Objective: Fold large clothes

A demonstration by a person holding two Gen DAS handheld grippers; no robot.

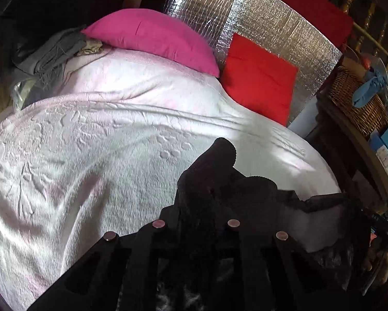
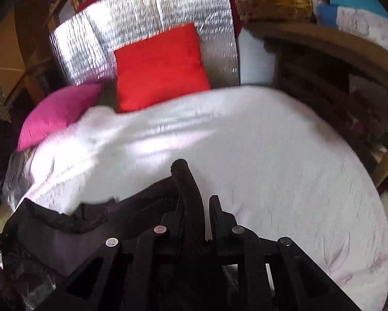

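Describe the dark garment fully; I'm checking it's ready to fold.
The dark garment is black, partly sheer fabric with a thicker ribbed edge. It is bunched, not flat, and stretches between the left gripper and the right gripper, both shut on it, above the pale bedspread.
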